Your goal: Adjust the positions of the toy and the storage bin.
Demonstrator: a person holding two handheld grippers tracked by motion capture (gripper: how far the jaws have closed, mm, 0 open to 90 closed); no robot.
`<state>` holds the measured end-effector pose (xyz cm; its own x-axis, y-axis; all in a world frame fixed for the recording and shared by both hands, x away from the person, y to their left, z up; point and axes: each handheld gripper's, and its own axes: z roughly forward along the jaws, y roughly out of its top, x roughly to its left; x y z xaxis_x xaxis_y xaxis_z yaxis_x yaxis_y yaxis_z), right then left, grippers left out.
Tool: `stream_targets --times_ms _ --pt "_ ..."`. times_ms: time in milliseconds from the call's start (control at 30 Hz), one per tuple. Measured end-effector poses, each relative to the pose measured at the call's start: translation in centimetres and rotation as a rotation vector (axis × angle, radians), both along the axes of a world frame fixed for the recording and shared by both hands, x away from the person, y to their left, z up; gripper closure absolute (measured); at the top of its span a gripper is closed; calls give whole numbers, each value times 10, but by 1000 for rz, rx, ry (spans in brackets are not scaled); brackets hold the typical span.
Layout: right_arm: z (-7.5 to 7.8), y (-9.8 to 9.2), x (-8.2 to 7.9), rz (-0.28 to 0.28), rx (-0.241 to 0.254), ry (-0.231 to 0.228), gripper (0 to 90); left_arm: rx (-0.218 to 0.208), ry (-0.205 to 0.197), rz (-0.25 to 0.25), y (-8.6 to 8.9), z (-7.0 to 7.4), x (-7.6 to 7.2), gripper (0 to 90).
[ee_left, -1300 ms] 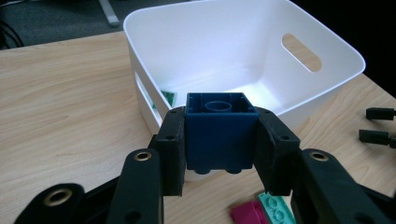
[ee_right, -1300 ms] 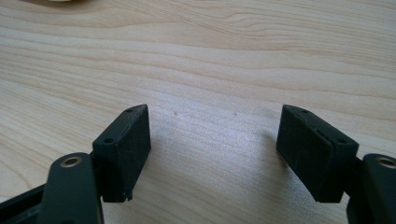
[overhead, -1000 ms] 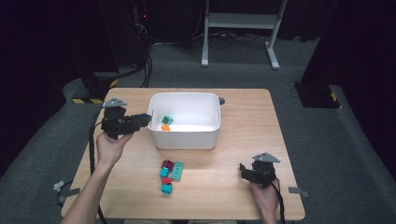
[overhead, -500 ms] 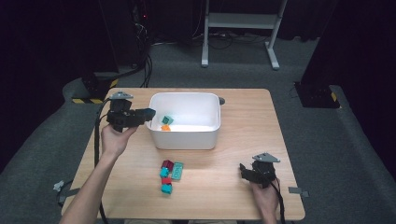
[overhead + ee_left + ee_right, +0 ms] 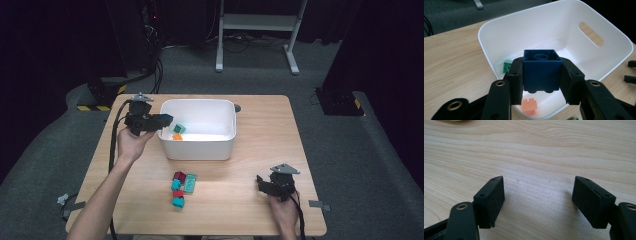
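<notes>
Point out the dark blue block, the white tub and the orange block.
dark blue block [image 5: 542, 71], left gripper view, its front face.
white tub [image 5: 196, 149], high view, its near outer wall.
orange block [image 5: 529, 106], left gripper view, its top face.

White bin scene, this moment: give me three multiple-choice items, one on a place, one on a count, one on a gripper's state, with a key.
1. Where is the dark blue block?
A. On the table beside the loose blocks
B. Between the left gripper's jaws, over the near edge of the white bin
C. Under the right gripper

2. How many blocks lie inside the white bin?
A. None
B. Two
C. Five

3. How does the right gripper stand?
A. Jaws open over bare wood
B. Shut on a red block
C. Shut on the bin's rim

Key:
1 B: in the left gripper view the left gripper pads press on the block's two sides, with the bin behind and below.
2 B: a green block and an orange block lie on the bin's floor.
3 A: the right gripper view shows its pads wide apart with nothing between them.
</notes>
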<state>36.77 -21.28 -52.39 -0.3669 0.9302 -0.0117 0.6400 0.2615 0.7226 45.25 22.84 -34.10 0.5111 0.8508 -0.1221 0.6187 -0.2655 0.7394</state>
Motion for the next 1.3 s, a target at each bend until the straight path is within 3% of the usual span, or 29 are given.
stream_targets --times_ms 467,1100,1300 --pt "0 0 0 0 0 0 260 33 24 1 -16 -9 18 580" --pt "0 0 0 0 0 0 260 80 28 -2 -24 -17 25 577" --pt "0 0 0 1 0 0 259 77 33 -3 -25 -19 27 567"
